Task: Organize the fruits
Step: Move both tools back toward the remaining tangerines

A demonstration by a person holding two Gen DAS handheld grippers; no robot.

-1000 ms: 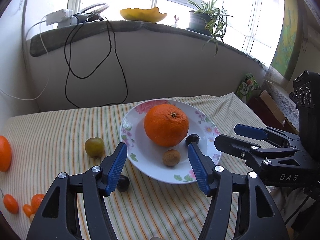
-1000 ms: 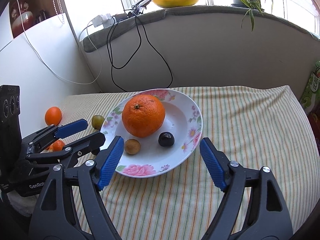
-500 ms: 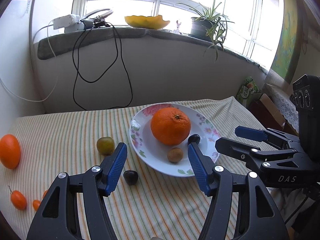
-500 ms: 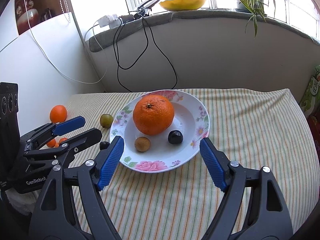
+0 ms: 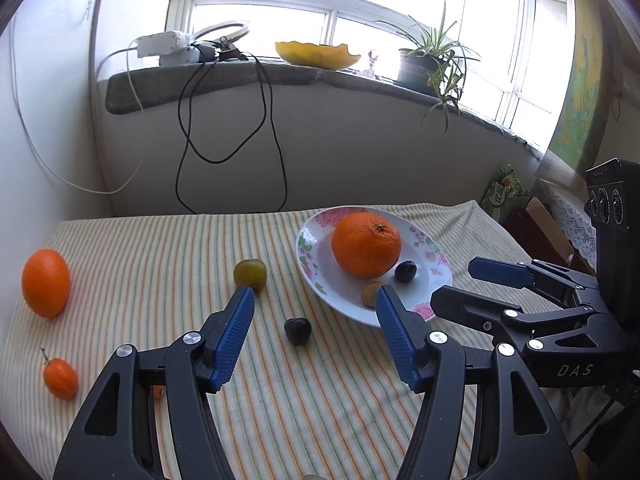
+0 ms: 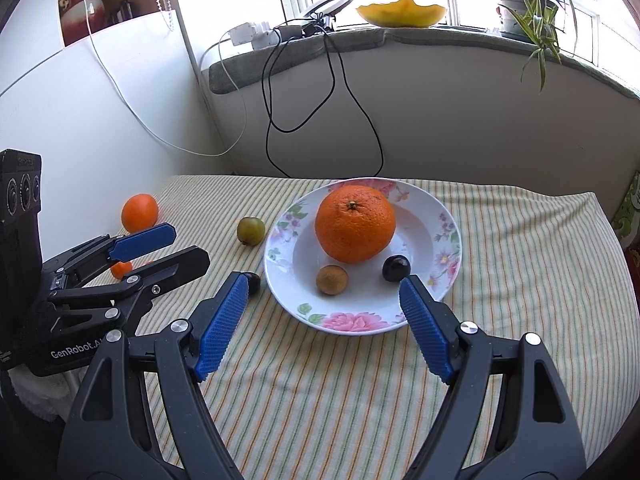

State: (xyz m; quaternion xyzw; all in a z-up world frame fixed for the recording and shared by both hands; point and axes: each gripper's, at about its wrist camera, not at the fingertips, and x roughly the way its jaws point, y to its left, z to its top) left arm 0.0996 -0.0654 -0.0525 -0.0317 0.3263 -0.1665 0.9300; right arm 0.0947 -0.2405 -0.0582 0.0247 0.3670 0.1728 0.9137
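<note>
A floral white plate (image 6: pixel 416 232) on the striped cloth holds a big orange (image 6: pixel 355 223), a dark plum (image 6: pixel 396 268) and a small brown fruit (image 6: pixel 331 280). My right gripper (image 6: pixel 325 284) hovers open just in front of the plate, nothing between its fingers. On the cloth left of the plate lie a green plum (image 5: pixel 250 274), a dark fruit (image 5: pixel 298 330), a smaller orange (image 5: pixel 45 282) and a kumquat (image 5: pixel 60 378). My left gripper (image 5: pixel 314 296) is open above the cloth, with the dark fruit just ahead between its fingers. The right gripper (image 5: pixel 456 282) sits beside the plate (image 5: pixel 340 280).
A white wall borders the table on the left. Behind it a low wall carries a sill with a yellow bowl (image 6: pixel 400 12), a potted plant (image 6: pixel 520 0) and a power strip (image 6: pixel 256 34) with cables hanging down. A green packet (image 5: pixel 502 192) stands past the table's right edge.
Both grippers have drawn back from the plate, which now looks smaller. The left view has swung left, showing more of the loose fruit. Both jaws keep the same width.
</note>
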